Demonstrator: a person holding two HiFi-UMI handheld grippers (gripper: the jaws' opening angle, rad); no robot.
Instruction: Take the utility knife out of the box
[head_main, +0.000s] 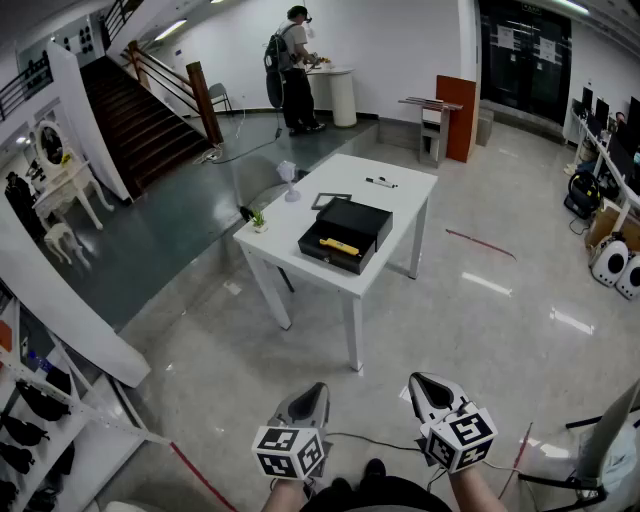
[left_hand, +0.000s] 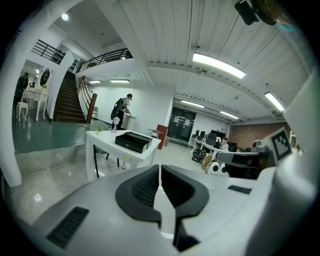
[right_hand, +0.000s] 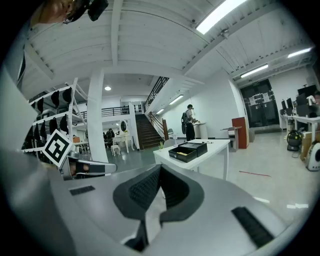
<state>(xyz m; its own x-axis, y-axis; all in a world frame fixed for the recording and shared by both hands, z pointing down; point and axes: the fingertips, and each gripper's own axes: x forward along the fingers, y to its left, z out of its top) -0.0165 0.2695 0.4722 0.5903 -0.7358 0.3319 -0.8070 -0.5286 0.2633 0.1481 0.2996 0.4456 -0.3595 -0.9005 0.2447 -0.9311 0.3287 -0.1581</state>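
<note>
A black box (head_main: 345, 235) with its drawer pulled out sits on a white table (head_main: 300, 215) well ahead of me. A yellow utility knife (head_main: 338, 244) lies in the open drawer. My left gripper (head_main: 313, 392) and right gripper (head_main: 418, 384) are held low near my body, far short of the table, both shut with nothing between the jaws. The left gripper view shows its jaws (left_hand: 160, 172) touching, with the box (left_hand: 133, 141) in the distance. In the right gripper view the jaws (right_hand: 160, 175) also meet, and the box (right_hand: 188, 150) lies far off.
On the table also lie a black marker (head_main: 381, 183), a dark frame (head_main: 330, 199), a small plant (head_main: 259, 219) and a white lamp (head_main: 289, 182). A person (head_main: 293, 68) stands at a round counter far behind. Stairs (head_main: 140, 110) rise at left; shelving (head_main: 50, 420) is near left.
</note>
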